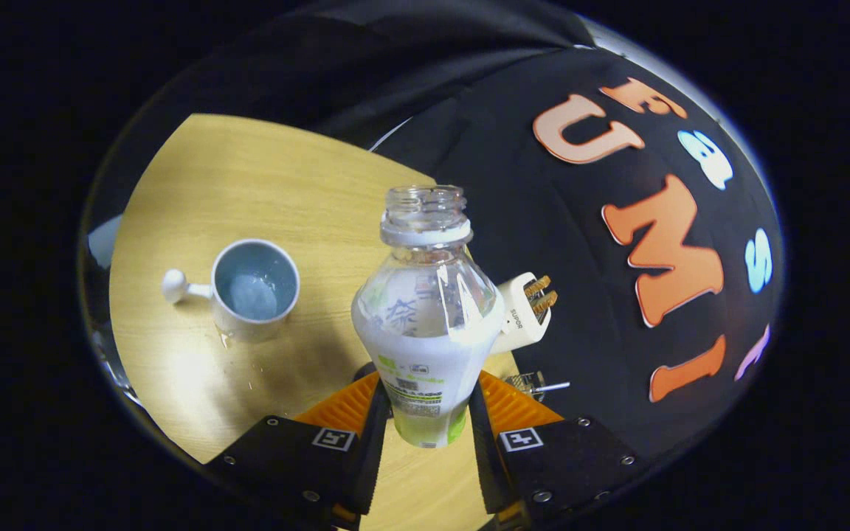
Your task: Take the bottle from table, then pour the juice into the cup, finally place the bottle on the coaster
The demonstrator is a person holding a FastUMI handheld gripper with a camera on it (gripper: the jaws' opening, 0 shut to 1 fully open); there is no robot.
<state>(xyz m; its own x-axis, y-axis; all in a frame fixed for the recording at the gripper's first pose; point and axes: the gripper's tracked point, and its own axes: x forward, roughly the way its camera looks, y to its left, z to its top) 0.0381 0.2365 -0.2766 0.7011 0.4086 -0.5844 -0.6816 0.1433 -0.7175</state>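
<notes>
We see our gripper point(429, 413) clamped on the uncapped bottle point(425, 324), both fingers pressing its labelled lower body, held above the wooden bench point(263, 184). The grey cup point(254, 289) beside it holds some liquid.

This is a recording booth rather than a home: black cloth point(410, 81) hangs as a wall right behind a small wooden table point(263, 184). On the table sit staged props, a cup point(255, 289) and, beyond it by the cloth, a white plug point(524, 313).
</notes>
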